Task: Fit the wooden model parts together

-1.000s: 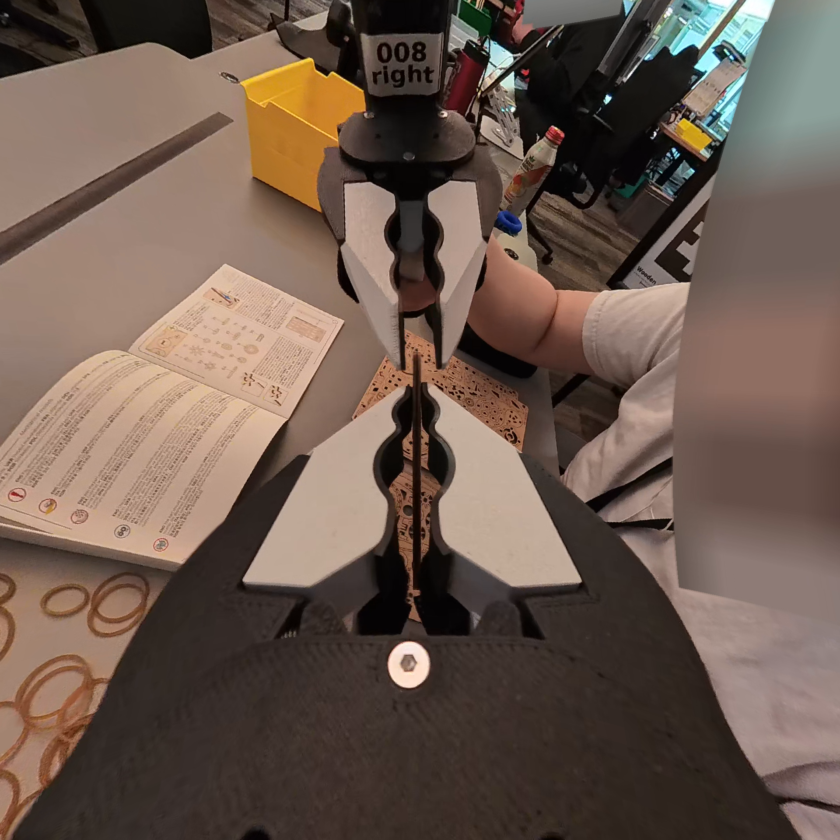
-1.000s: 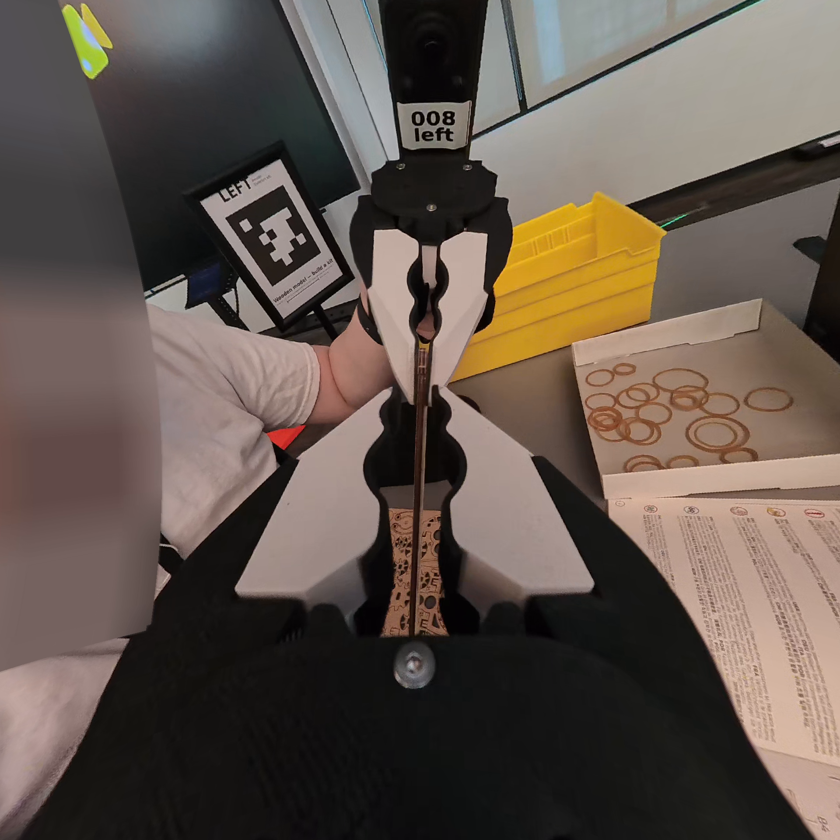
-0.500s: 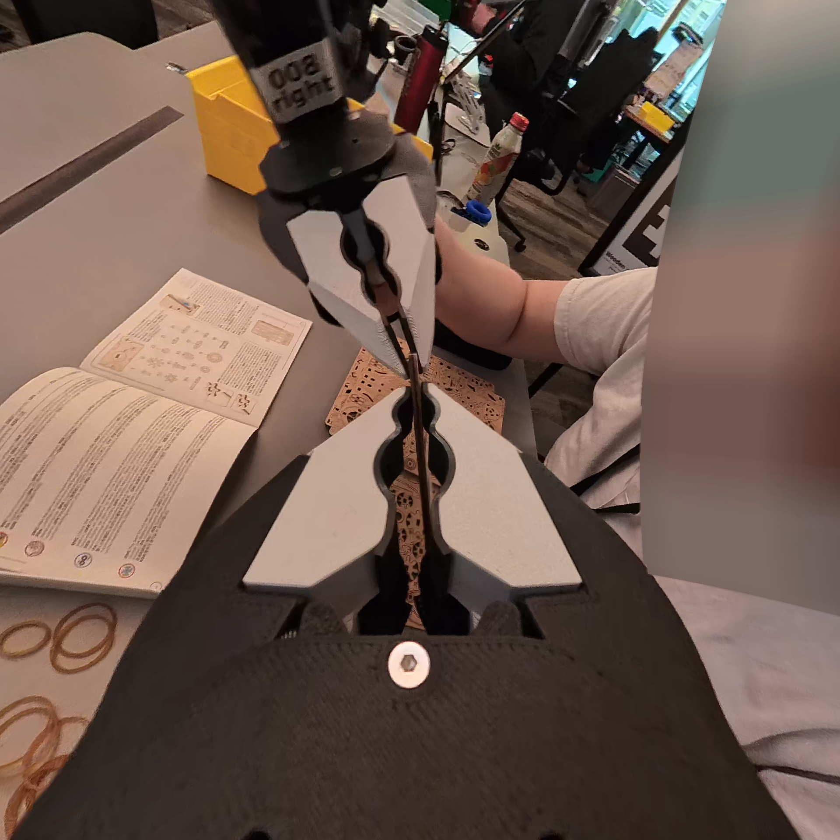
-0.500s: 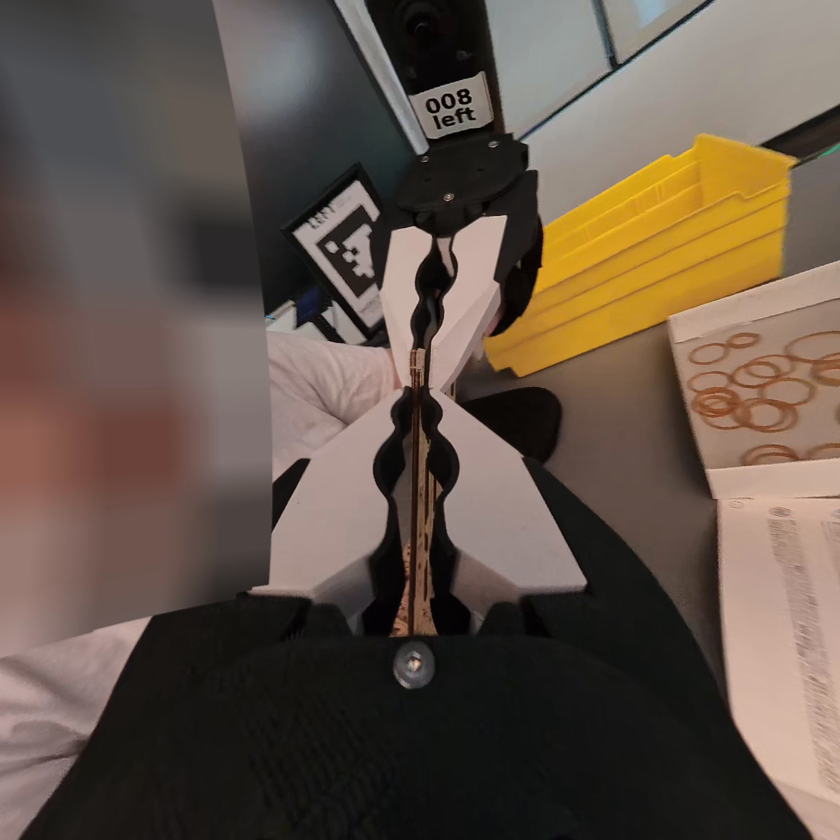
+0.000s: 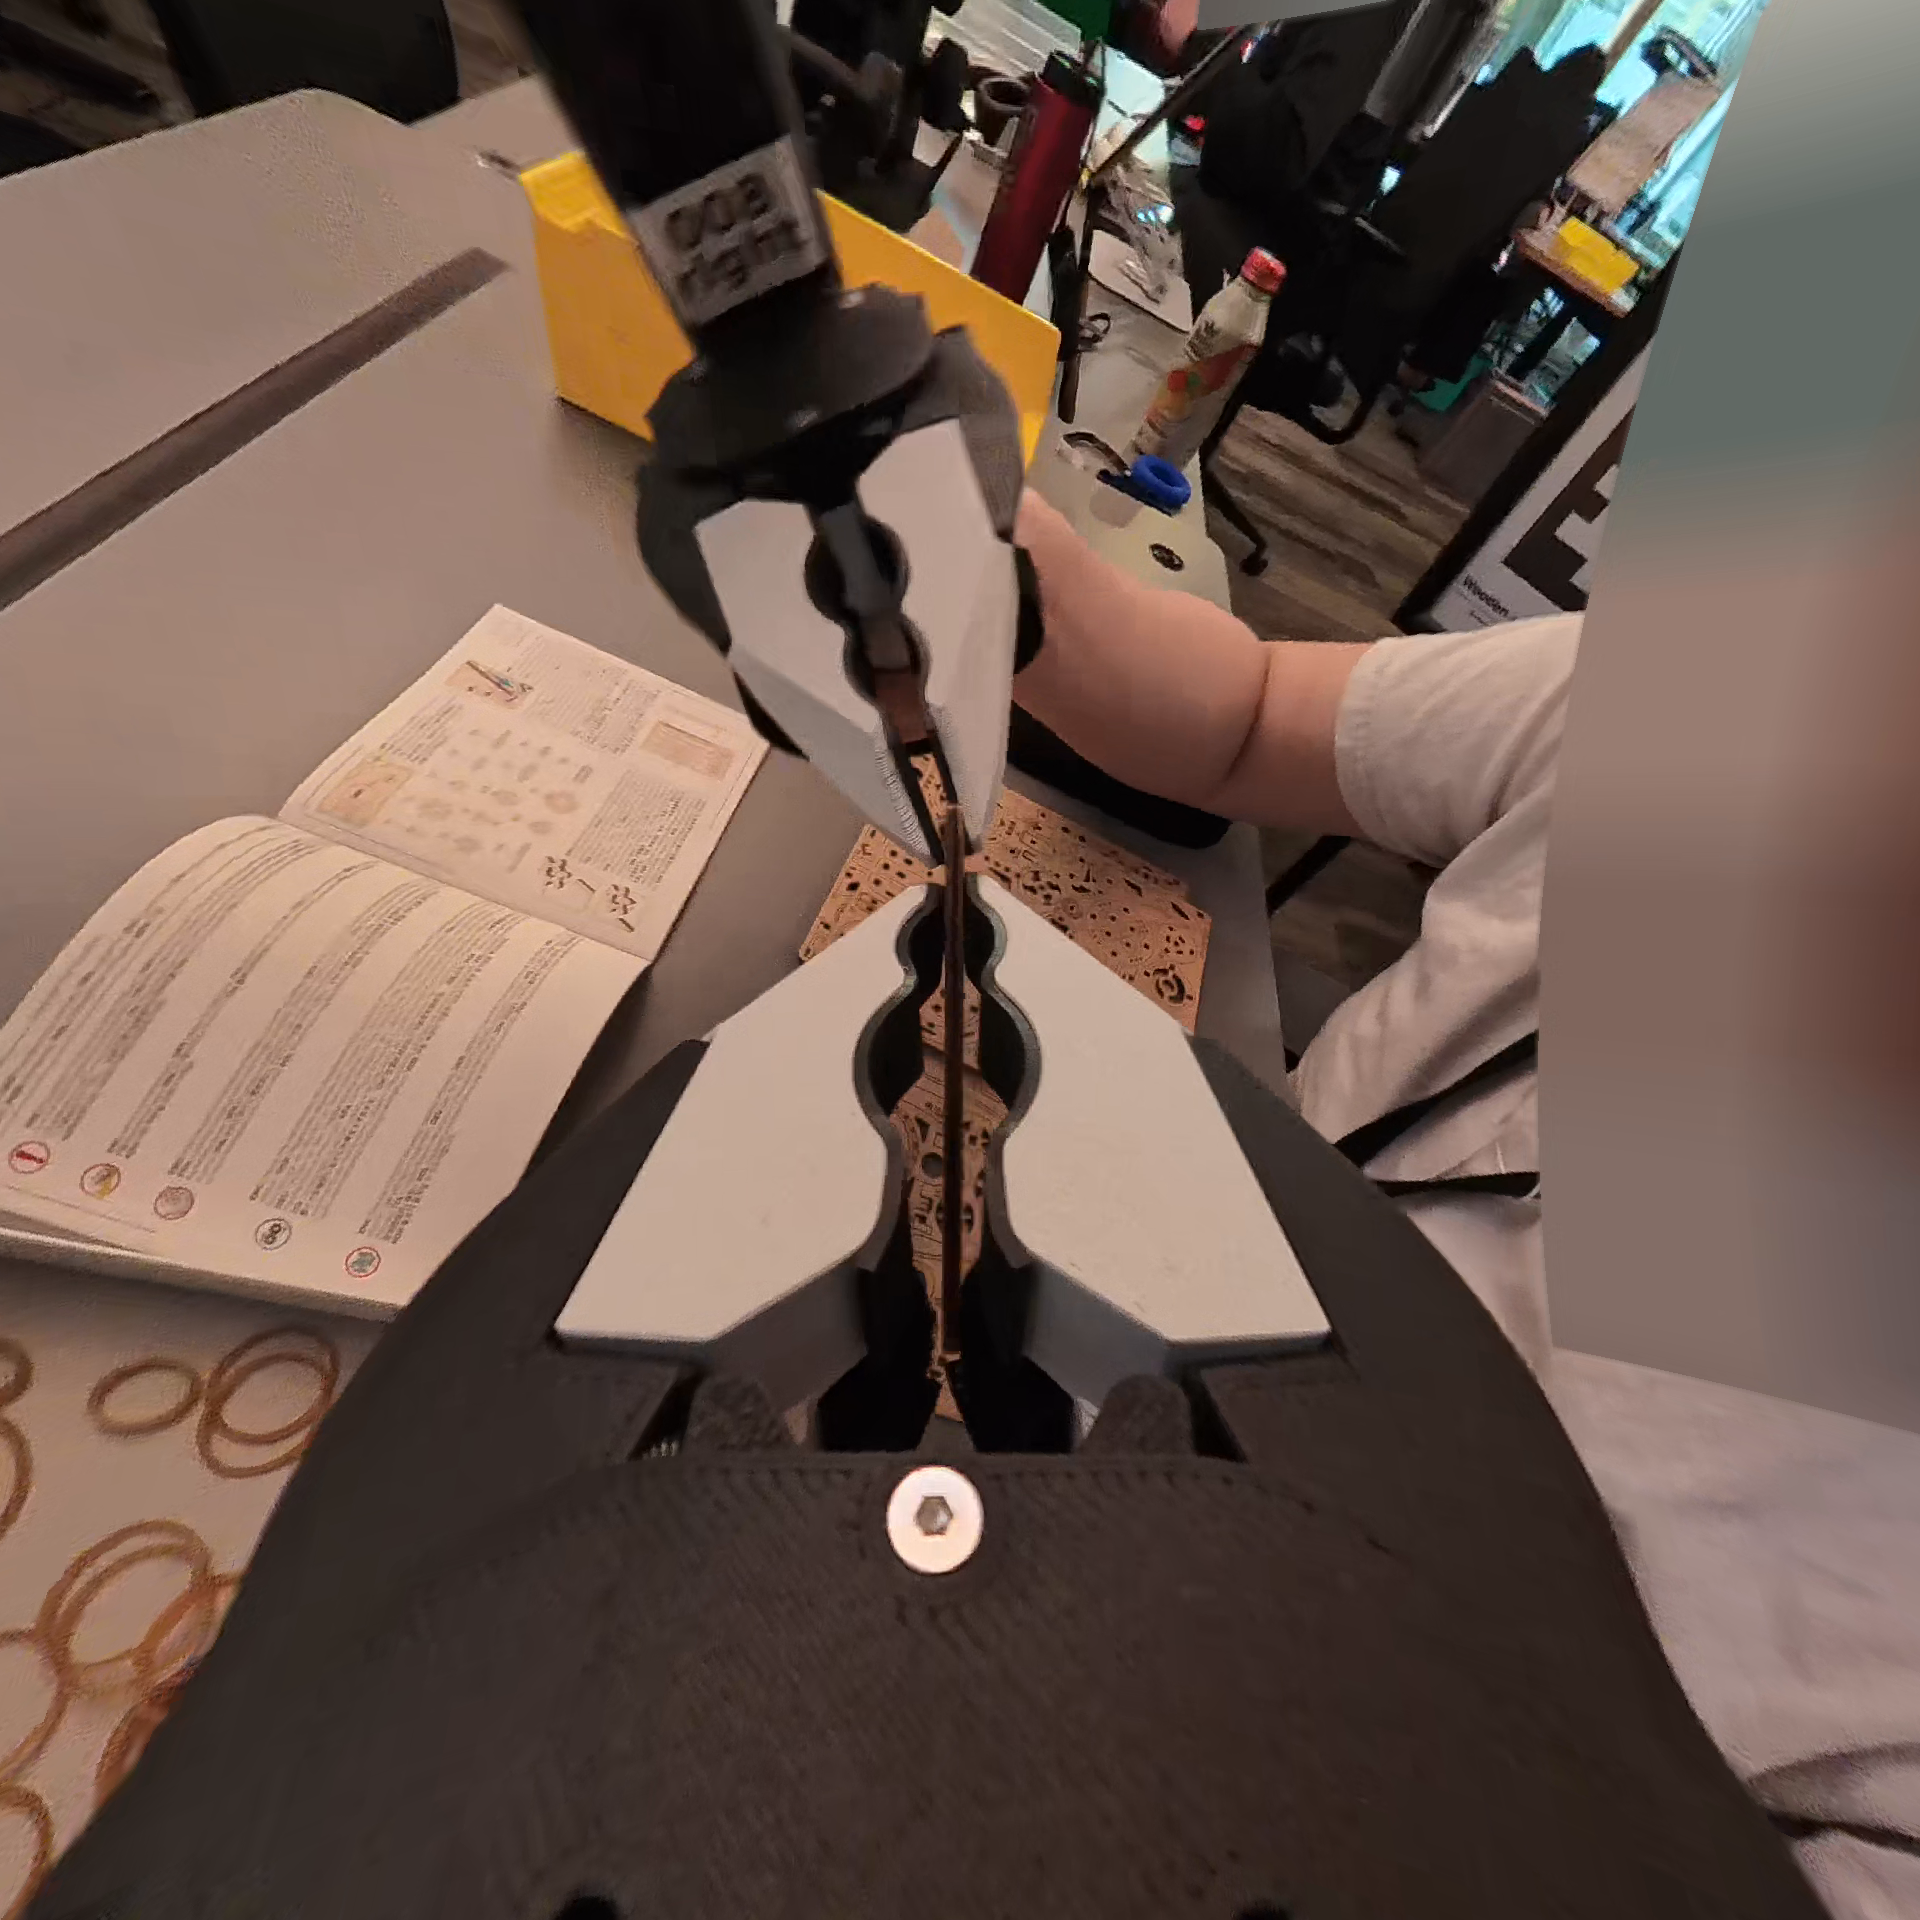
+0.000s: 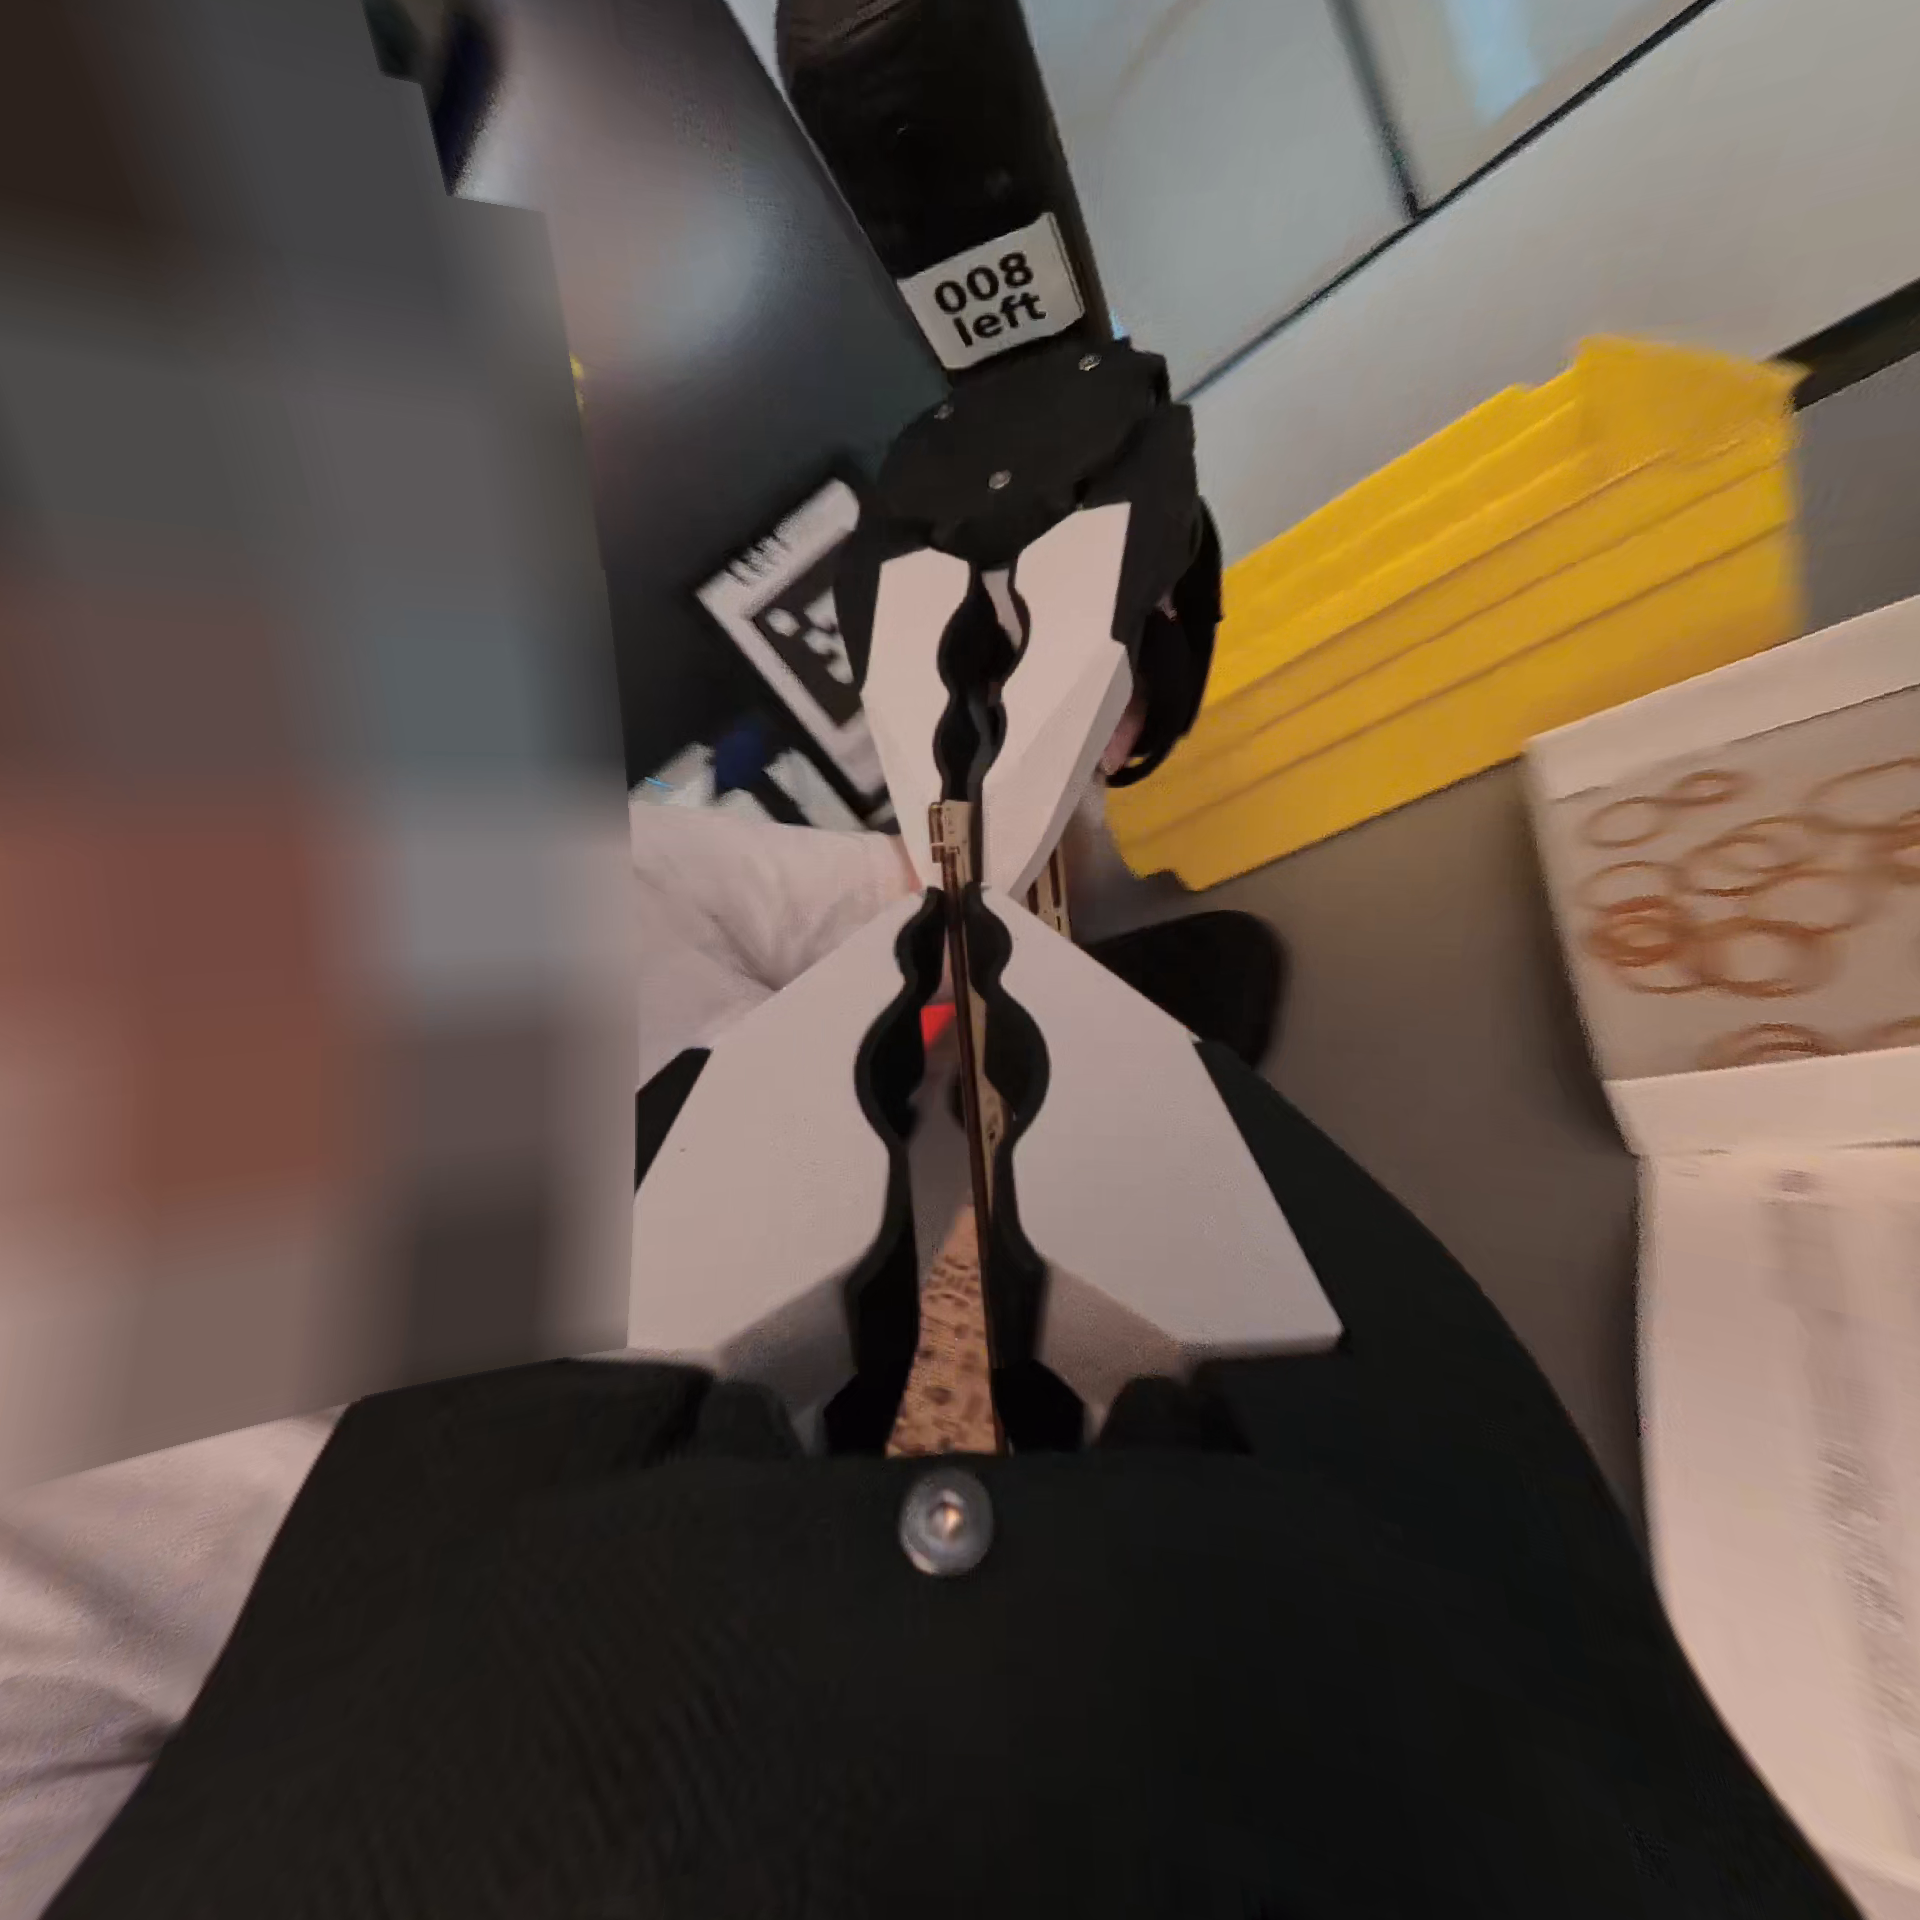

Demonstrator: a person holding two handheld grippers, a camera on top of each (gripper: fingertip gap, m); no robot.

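Note:
My left gripper is shut on a thin wooden part, seen edge-on between its fingers. My right gripper comes down from above, tilted to the left, tip to tip with it. It is shut on a small dark wooden part. In the right wrist view, my right gripper grips its thin part edge-on. The left gripper faces it, with a pale notched wooden part at its tips. The two parts touch where the tips meet.
A laser-cut wooden sheet lies on the grey table below the grippers. An open manual, loose rubber bands and a yellow bin are to the left. A person's forearm and a bottle are to the right. A white tray holds rubber bands.
My right gripper has tilted from upright to leaning left, and both views have swung. The grippers stay tip to tip and shut on their parts. The right wrist view is now motion-blurred.

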